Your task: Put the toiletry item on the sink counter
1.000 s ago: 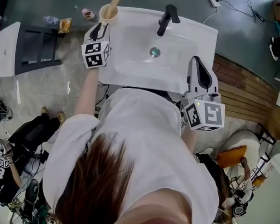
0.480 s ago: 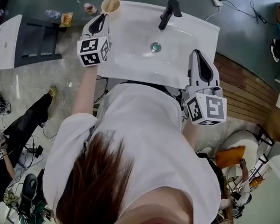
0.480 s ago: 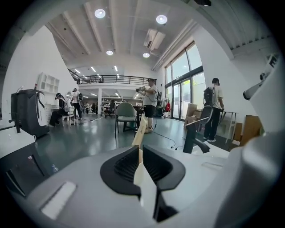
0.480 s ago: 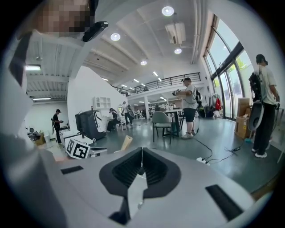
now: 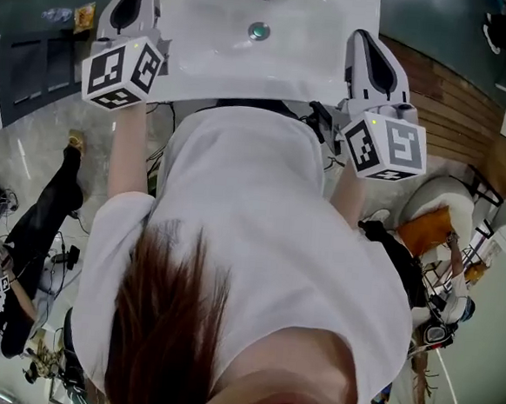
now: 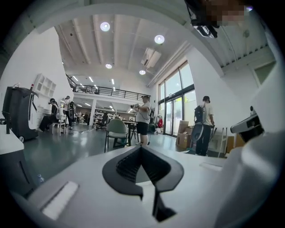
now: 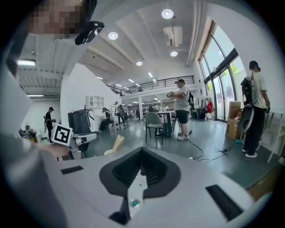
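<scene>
White left tool higher, just-closed, empty

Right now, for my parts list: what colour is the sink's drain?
Teal-green; the drain shows best in the head view.

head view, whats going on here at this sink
A person stands at a white sink with a gripper in each hand. The left gripper, over the sink's left edge, has just closed its jaws with nothing between them. The right gripper, over the right edge, is shut and empty too. A cup with a wooden-handled item stands near the back left corner, held by neither.
</scene>
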The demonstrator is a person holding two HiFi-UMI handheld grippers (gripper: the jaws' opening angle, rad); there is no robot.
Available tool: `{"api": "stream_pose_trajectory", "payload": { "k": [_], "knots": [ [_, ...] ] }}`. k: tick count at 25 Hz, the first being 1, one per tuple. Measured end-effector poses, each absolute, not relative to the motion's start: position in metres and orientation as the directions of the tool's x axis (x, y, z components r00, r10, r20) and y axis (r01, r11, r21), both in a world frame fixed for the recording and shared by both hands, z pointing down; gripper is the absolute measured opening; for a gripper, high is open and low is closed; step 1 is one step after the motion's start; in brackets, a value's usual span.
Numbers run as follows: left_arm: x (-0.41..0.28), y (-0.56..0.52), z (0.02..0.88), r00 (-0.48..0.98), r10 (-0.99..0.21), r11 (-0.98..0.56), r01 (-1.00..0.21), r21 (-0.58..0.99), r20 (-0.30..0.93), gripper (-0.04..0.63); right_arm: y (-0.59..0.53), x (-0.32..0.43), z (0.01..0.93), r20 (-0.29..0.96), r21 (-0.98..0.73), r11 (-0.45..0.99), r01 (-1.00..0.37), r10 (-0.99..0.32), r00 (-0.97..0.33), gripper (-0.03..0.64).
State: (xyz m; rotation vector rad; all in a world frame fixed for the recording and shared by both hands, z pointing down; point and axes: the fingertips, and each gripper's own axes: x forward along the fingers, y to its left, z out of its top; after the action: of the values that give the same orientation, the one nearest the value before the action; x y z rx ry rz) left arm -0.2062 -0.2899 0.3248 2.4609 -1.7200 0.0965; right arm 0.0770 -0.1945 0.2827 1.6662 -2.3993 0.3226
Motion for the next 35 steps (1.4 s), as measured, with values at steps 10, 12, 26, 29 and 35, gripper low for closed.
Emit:
{"api": "stream_pose_trajectory", "payload": {
  "k": [10, 12, 26, 29, 35],
  "knots": [
    [-0.169, -0.251, 0.247, 0.406, -0.913, -0.403, -0.913, 0.069, 0.031, 0.008, -0.177, 0.099, 0.278, 0.290, -0.048, 0.303, -0.952, -0.908, -0.303, 0.011],
    [-0.166, -0.229, 0.226, 0.409, -0.912, -0.407, -0.909, 0.087, 0.013, 0.008, -0.165, 0.097, 0.274, 0.288, -0.044, 0.311, -0.949, -0.906, -0.310, 0.011],
    [-0.155, -0.164, 0.128, 0.489, -0.861, -0.497, -0.868, 0.027, -0.140, 0.008, -0.160, 0.082, 0.254, 0.252, -0.021, 0.335, -0.942, -0.910, -0.330, 0.011],
    [-0.151, -0.152, 0.131, 0.496, -0.857, -0.500, -0.866, -0.010, -0.139, 0.009, -0.153, 0.078, 0.258, 0.248, -0.017, 0.339, -0.941, -0.910, -0.332, 0.011],
    [-0.119, -0.151, 0.139, 0.522, -0.843, -0.521, -0.853, -0.045, -0.130, 0.008, -0.154, 0.094, 0.269, 0.256, -0.025, 0.344, -0.938, -0.905, -0.339, 0.011]
  ]
}}
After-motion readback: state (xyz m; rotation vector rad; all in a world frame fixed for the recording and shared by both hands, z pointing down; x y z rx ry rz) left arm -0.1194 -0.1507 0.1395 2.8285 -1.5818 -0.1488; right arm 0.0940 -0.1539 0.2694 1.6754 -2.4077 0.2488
